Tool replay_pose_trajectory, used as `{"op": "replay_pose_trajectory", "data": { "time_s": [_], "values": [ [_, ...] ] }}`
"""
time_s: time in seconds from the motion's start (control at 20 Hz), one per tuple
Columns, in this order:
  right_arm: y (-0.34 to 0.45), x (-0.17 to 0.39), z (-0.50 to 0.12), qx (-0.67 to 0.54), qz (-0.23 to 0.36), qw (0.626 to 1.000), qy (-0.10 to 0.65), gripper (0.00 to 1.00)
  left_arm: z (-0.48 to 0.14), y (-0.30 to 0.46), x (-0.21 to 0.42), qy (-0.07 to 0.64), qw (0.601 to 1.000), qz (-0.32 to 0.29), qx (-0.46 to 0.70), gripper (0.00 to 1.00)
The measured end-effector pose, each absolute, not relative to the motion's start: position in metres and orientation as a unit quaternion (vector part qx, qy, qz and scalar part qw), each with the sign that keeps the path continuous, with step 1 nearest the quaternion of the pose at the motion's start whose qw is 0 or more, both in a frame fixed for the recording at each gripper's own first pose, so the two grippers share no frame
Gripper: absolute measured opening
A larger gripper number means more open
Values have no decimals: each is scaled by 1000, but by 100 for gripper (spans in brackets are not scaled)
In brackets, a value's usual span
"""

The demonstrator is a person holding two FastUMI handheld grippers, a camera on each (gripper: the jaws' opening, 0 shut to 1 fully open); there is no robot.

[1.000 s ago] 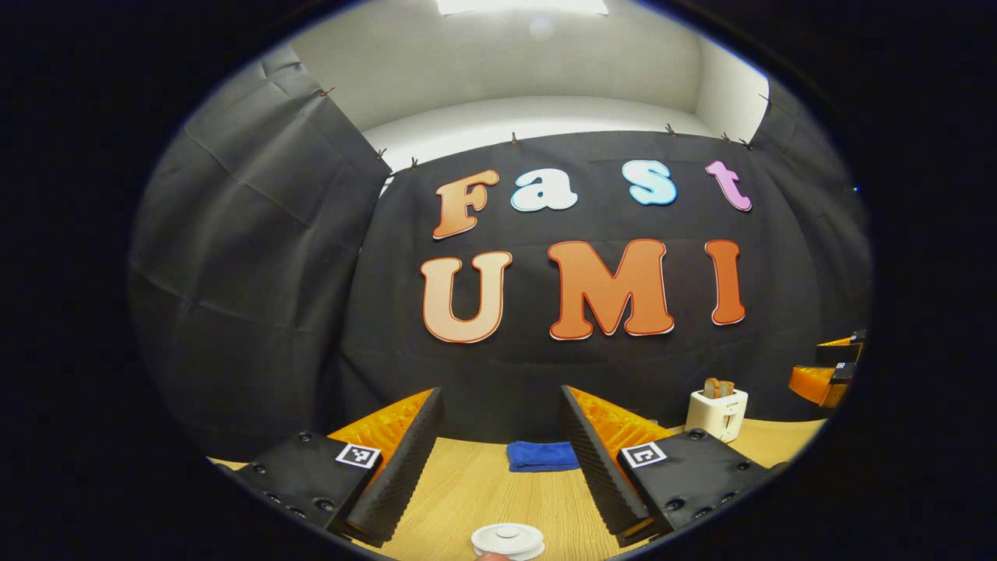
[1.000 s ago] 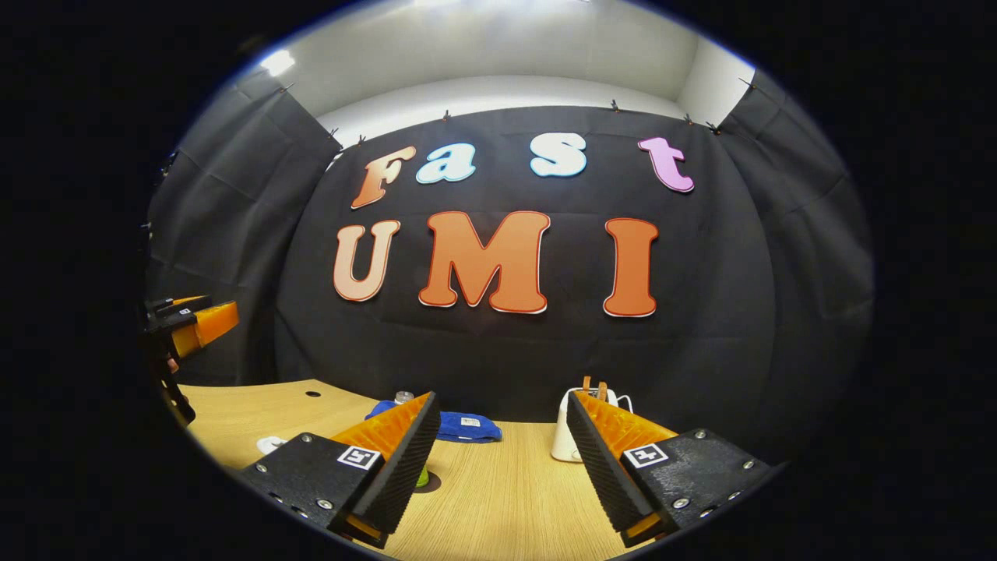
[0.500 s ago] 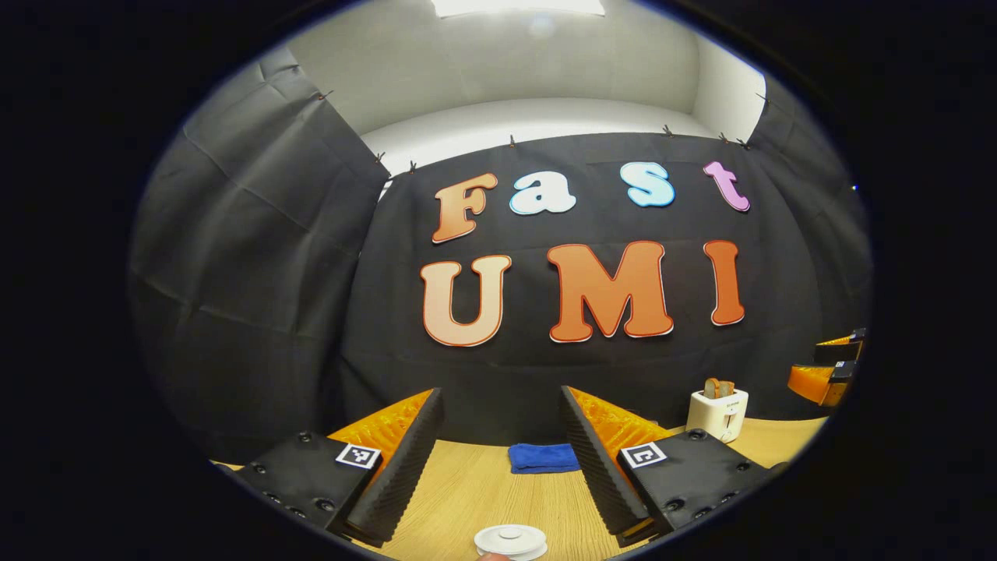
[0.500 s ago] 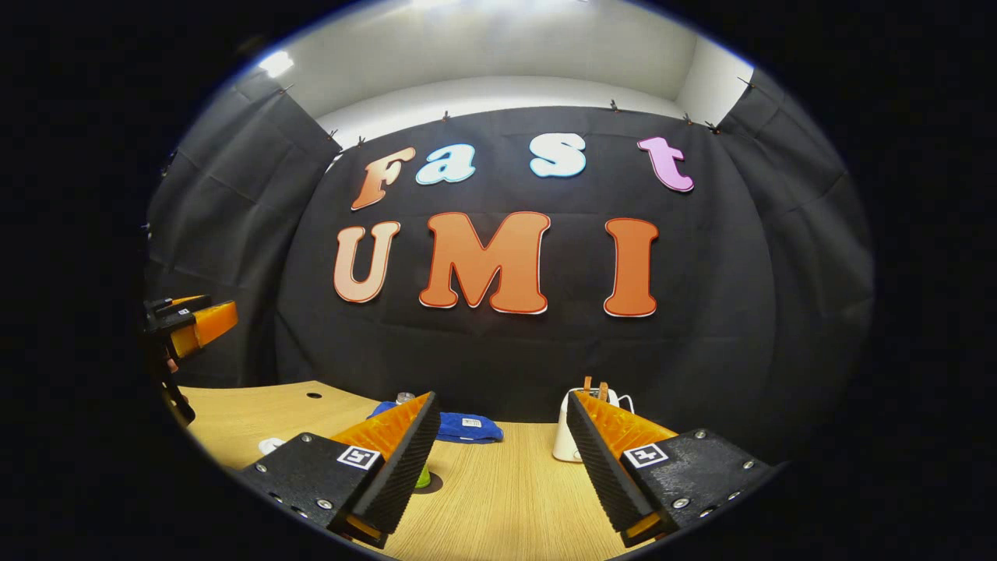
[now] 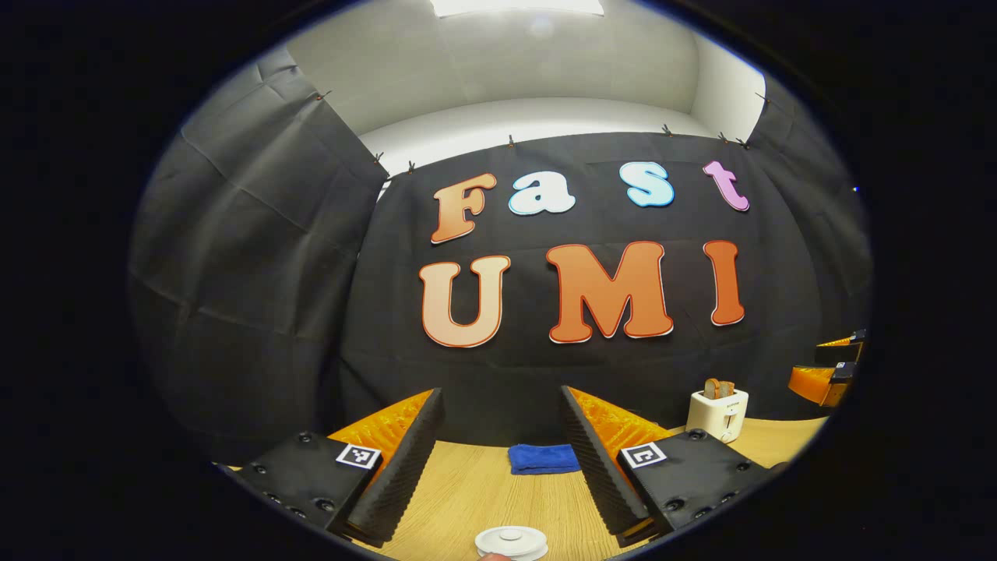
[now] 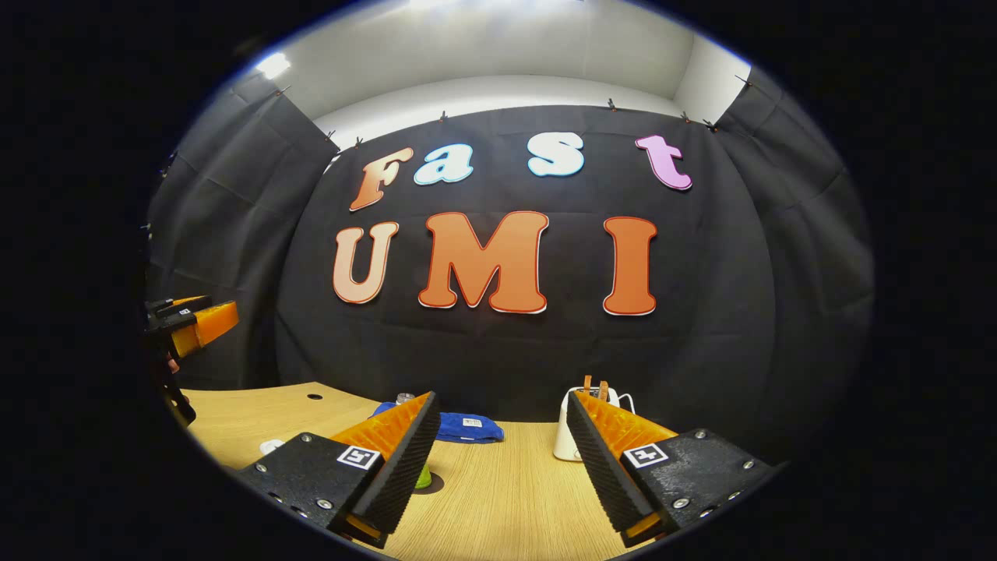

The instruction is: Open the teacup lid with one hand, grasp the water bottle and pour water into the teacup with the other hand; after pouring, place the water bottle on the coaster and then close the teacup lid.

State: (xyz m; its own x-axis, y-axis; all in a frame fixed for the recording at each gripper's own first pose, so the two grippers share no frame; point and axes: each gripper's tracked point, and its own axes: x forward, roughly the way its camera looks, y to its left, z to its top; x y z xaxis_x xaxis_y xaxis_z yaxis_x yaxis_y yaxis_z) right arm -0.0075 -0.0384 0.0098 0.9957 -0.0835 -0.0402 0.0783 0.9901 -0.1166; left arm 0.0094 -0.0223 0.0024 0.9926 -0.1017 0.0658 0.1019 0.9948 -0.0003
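Your left gripper (image 5: 502,436) hangs above the wooden tabletop (image 5: 475,491) with its fingers spread wide and nothing between them; bare wood lies between them out to the back edge under the black cloth wall. The white teacup lid (image 5: 511,541) sits low in the left gripper view, just in front of and below the gap, with no finger touching it. A folded blue cloth (image 5: 544,458) lies near the back edge, straight ahead between your fingers, and a white toaster (image 5: 717,413) with slices in it stands off to the right, well apart from the lid. Your right gripper (image 6: 498,436) is also spread, holding nothing. In the right gripper view its left finger (image 6: 405,452) hides most of the water bottle (image 6: 403,398): you can see only its cap above the finger and a bit of green by a dark coaster (image 6: 430,485) below it. The toaster stands close behind the right finger (image 6: 607,452), crowding that side. A small white thing (image 6: 271,446) shows at the left, too small to tell, and the tabletop's left edge curves away there.
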Motion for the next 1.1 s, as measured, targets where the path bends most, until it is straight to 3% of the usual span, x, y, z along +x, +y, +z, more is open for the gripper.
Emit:
{"op": "replay_pose_trajectory", "data": {
  "time_s": [1.1],
  "values": [
    [-32,-5,-3,-48,-32,997,42,98,-21,-31,9,5,998,-57,-15,95]
  ]
}}
